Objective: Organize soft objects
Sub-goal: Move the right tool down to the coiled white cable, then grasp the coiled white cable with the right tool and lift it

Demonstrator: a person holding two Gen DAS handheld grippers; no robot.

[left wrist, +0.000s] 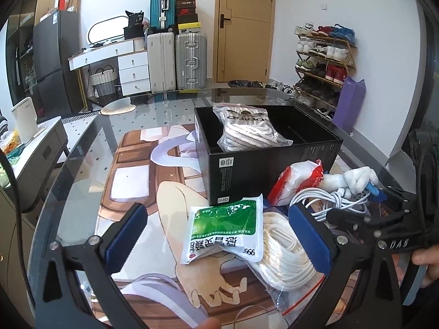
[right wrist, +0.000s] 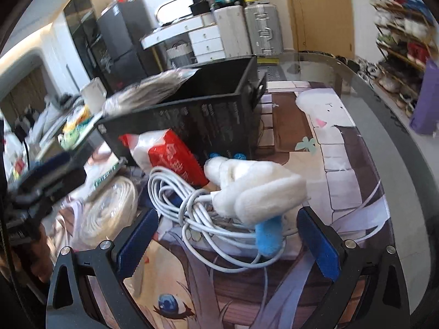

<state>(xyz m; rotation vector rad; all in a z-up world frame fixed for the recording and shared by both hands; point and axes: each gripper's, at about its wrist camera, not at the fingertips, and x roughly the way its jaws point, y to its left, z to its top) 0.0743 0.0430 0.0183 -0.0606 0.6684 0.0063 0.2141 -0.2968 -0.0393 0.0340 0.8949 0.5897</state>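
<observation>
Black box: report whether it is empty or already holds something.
Not empty. The open-topped black box holds one clear bag of white rope, sticking up above its rim.

Each hand-held gripper, left (left wrist: 216,235) and right (right wrist: 227,241), is built from black angular arms fastened with silver screws, and blue ridged pads (left wrist: 126,233) are fitted inside the fingers.

Upper centre: teal suitcase (left wrist: 162,5) above two silver suitcases (left wrist: 177,61), beside a wooden door (left wrist: 245,24). Right: shoe rack (left wrist: 325,57) and purple bag (left wrist: 349,104). Left: dark fridge (left wrist: 52,60), white drawers (left wrist: 134,71), woven basket (left wrist: 103,83).
</observation>
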